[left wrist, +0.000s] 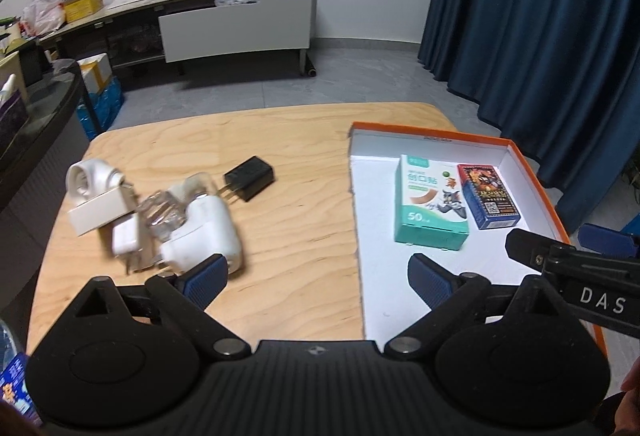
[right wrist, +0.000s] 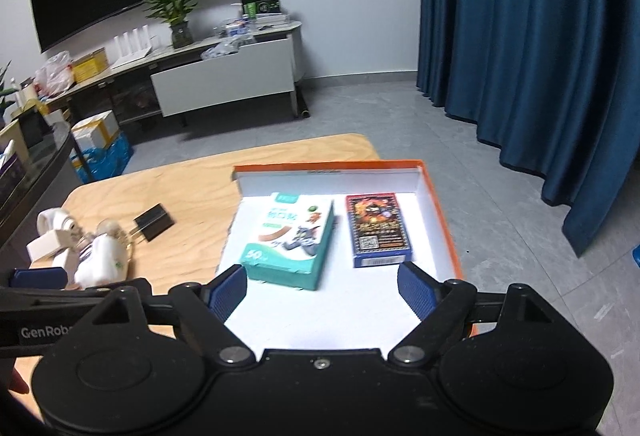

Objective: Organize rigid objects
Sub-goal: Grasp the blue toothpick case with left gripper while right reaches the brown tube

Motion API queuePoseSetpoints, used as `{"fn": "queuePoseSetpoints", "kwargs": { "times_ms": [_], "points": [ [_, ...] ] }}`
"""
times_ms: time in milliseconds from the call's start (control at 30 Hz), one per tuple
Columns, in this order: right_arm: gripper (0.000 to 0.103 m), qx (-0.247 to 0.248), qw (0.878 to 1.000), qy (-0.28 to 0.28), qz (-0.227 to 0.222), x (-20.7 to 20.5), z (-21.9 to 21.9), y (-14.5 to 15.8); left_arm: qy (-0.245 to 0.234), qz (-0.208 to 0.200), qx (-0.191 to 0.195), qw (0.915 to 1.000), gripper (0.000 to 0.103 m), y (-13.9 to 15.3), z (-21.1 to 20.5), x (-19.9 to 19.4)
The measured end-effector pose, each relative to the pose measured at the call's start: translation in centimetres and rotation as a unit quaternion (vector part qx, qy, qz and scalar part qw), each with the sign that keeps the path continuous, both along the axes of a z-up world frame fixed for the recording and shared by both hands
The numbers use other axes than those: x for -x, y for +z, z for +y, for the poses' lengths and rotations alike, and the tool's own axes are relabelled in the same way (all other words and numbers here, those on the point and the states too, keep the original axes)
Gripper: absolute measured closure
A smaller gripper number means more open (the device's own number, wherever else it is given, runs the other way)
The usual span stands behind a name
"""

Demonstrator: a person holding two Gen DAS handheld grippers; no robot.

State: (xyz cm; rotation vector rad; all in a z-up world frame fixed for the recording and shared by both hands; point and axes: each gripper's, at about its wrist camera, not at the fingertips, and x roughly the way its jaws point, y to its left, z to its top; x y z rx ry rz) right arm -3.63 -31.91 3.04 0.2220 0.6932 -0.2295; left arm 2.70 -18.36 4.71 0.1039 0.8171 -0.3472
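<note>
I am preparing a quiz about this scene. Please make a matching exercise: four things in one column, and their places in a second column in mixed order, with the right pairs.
Things:
1. teal box
2. card deck
3. black charger
4. white charger

Places:
A. alone on bare wood, between the pile and the tray
B. in the tray, on its right side
C. in the pile at the table's left
D. in the tray, on its left side

Pairs: 1-D, 2-B, 3-A, 4-C

Teal box [right wrist: 289,239] and card deck [right wrist: 378,230] flat in orange tray [right wrist: 440,213]; black charger [left wrist: 250,178], white adapters [left wrist: 204,236] on table.
</note>
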Motion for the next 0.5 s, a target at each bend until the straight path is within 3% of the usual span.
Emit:
{"fn": "queuePoseSetpoints", "kwargs": {
  "times_ms": [500],
  "points": [
    [0.006,0.011,0.999,0.051,0.017,-0.2,4.9,-0.7,0.037,0.005,0.011,0.9992,0.003,-0.9,5.2,1.6]
  ]
}}
